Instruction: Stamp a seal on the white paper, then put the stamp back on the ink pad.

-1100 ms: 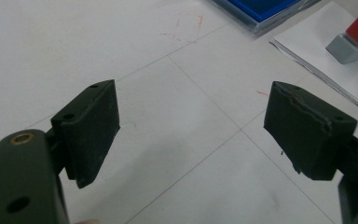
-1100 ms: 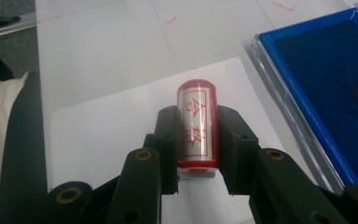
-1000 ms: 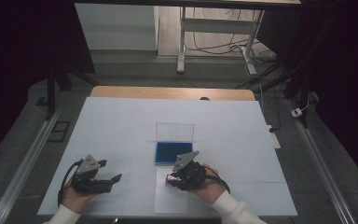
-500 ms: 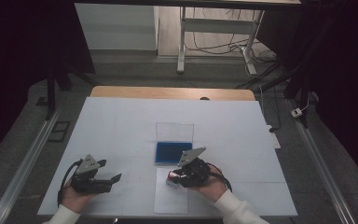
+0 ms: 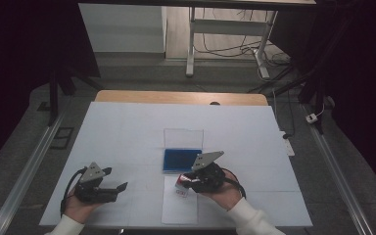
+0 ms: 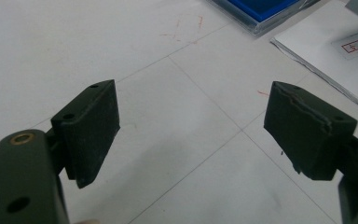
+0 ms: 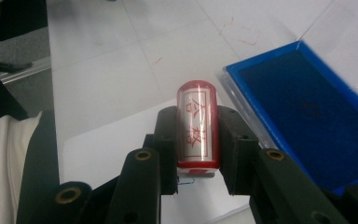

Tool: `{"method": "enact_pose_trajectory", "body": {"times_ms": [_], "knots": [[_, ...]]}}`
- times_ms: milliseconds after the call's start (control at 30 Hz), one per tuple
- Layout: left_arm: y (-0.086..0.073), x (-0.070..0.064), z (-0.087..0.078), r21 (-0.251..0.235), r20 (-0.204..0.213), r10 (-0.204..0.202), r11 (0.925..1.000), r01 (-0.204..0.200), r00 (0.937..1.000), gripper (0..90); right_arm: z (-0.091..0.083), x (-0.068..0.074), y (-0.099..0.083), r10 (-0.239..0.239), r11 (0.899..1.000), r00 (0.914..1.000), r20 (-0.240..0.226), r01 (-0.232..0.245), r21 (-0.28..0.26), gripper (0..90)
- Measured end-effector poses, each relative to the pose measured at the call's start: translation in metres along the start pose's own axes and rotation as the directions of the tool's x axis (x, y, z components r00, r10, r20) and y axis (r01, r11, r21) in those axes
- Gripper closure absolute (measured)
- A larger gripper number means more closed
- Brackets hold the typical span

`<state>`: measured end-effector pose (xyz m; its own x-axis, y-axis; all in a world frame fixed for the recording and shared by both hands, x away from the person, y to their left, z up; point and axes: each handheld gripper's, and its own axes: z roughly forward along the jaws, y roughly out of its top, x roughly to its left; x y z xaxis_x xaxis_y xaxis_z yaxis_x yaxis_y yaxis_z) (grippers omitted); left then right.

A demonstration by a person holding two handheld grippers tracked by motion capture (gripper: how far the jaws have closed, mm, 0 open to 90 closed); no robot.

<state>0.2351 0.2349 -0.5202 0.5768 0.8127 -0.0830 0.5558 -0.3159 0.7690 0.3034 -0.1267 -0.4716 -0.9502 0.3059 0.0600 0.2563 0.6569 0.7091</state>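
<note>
A lab or recording workspace, by the look of it: a table [image 5: 127, 127] under a white sheet stands on a grey floor between metal rails [image 5: 24, 171], with dark curtains [image 5: 24, 44] at the sides, a white desk frame [image 5: 225, 29] behind, and loose cables [image 5: 235, 49] on the floor.

Left half of table [image 5: 127, 132]: bare white surface; open passage is offered.
Centre: blue ink pad [image 5: 182, 160] with its clear lid [image 5: 183, 136] lying just behind; the middle is blocked.
Near edge, centre: paper sheet [image 5: 178, 205] lying flat, just in front of the pad.
Between left gripper [image 6: 191, 126] jaws: open gap over bare table.
Right side: bare surface beyond the right gripper [image 5: 183, 182].
</note>
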Motion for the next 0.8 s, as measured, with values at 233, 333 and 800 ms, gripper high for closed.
{"method": "enact_pose_trajectory", "body": {"times_ms": [233, 333, 800], "knots": [[0.0, 0.0, 0.0, -0.002, 0.0, 0.0, 1.0, 0.0, 1.0, 18.1, -0.012, 0.0, 0.004, -0.006, 0.999, 0.9998, 0.019, 0.006, -0.042, 70.0], [0.0, 0.0, 0.0, 0.0, 0.001, 0.0, 1.0, 0.0, 1.0, 18.1, -0.016, 0.0, 0.006, -0.017, 0.999, 0.9996, 0.024, 0.018, -0.048, 70.0], [0.0, 0.0, -0.001, -0.002, 0.003, 0.0, 1.0, 0.001, 1.0, 18.1, -0.019, -0.004, 0.008, -0.003, 0.998, 0.9991, 0.042, 0.006, -0.07, 70.0]]}}
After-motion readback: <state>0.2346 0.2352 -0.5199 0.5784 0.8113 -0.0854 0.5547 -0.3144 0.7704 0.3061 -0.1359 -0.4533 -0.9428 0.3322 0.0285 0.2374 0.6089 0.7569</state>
